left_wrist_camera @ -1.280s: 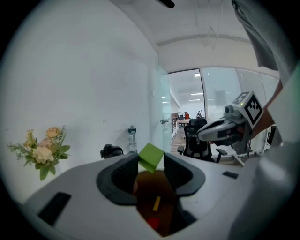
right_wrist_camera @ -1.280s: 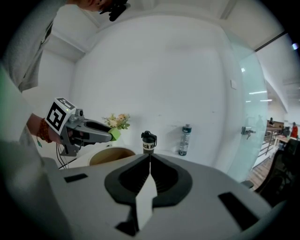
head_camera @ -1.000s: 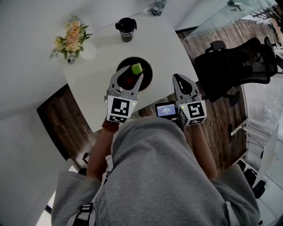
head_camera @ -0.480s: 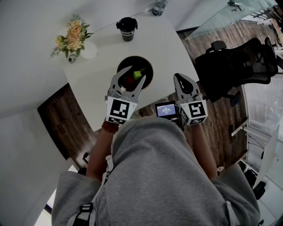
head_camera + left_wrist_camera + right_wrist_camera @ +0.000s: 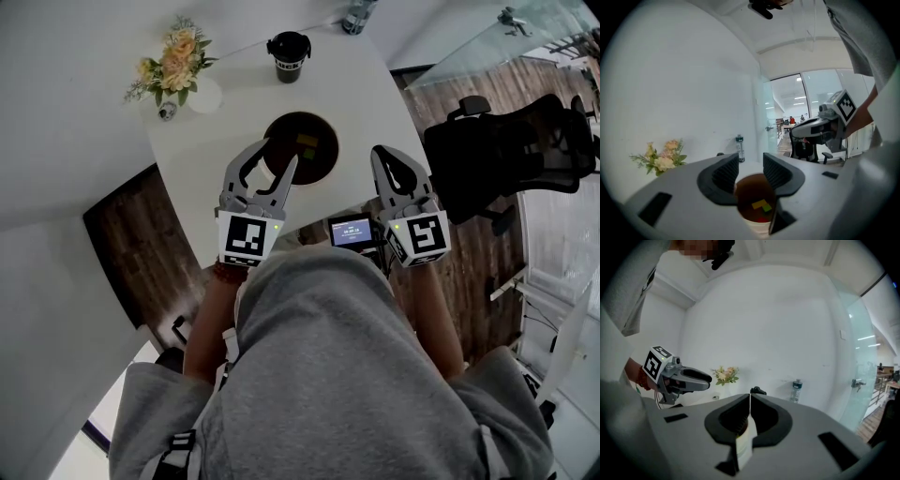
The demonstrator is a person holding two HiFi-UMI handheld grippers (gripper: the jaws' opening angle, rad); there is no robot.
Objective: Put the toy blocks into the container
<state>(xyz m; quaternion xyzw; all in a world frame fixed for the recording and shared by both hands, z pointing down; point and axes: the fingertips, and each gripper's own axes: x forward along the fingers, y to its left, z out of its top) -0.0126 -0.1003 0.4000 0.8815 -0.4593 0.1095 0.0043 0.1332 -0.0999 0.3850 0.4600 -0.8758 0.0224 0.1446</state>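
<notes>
A dark round container (image 5: 301, 148) stands on the white table (image 5: 202, 178). Inside it lie a yellow block (image 5: 761, 205), a small green one and a red one (image 5: 761, 219). My left gripper (image 5: 273, 159) hovers at the container's near rim, open; its jaws have just been closing a little with nothing between them. In the left gripper view the container (image 5: 749, 187) shows below the gap of the left gripper (image 5: 751, 169). My right gripper (image 5: 385, 153) is shut and empty, to the right of the container. In the right gripper view the right gripper (image 5: 750, 401) has the container's pale wall (image 5: 742, 439) beyond it.
A vase of flowers (image 5: 178, 61), a black lidded cup (image 5: 289, 54) and a bottle (image 5: 356, 14) stand at the table's far side. A black office chair (image 5: 506, 150) is on the wooden floor to the right. A small screen (image 5: 352, 231) sits near my body.
A second ago the green block was between my left jaws above the container; it dropped in and now lies inside. Both grippers have drawn back and risen slightly.
</notes>
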